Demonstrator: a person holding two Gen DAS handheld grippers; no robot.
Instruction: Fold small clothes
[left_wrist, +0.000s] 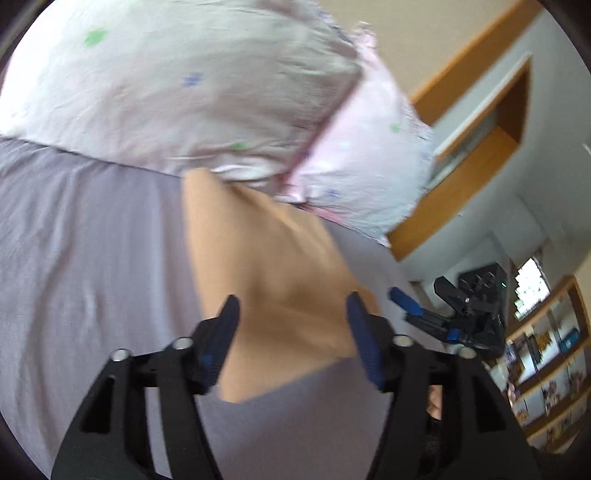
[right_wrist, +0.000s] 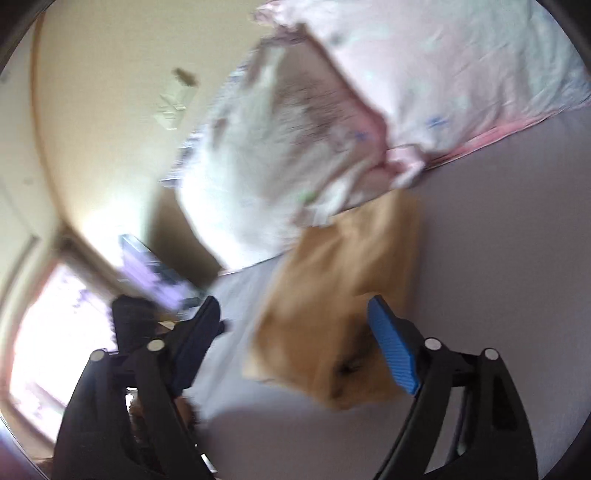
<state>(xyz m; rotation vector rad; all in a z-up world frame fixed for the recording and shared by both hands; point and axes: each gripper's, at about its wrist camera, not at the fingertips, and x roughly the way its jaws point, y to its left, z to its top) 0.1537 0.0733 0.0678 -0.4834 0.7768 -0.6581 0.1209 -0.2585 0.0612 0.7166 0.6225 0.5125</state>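
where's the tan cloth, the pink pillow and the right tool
tan cloth (left_wrist: 266, 258), left wrist view, middle of the fabric
pink pillow (left_wrist: 177, 85), left wrist view, its broad face
right tool (right_wrist: 291, 343), right wrist view, midway between its fingertips

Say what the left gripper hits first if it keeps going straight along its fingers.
Most likely the tan cloth lying on the lavender bedsheet: it sits directly ahead of the open left gripper. Depth is blurred, so contact height is uncertain.

- Folded garment (left_wrist: 273, 280): plain tan-orange, no print that can be made out.
- Bed sheet (left_wrist: 85, 236): pale lilac-grey, plain.
- Pillows (left_wrist: 177, 85), far side of the bed: pale pink with small scattered green and blue star-like marks, and a darker pink border.
- Left gripper (left_wrist: 291, 325): black frame, blue ribbed pads, silver pins.
- Right gripper (right_wrist: 295, 332): same black and blue.
- Wall (right_wrist: 110, 92): cream, with wood-brown trim.
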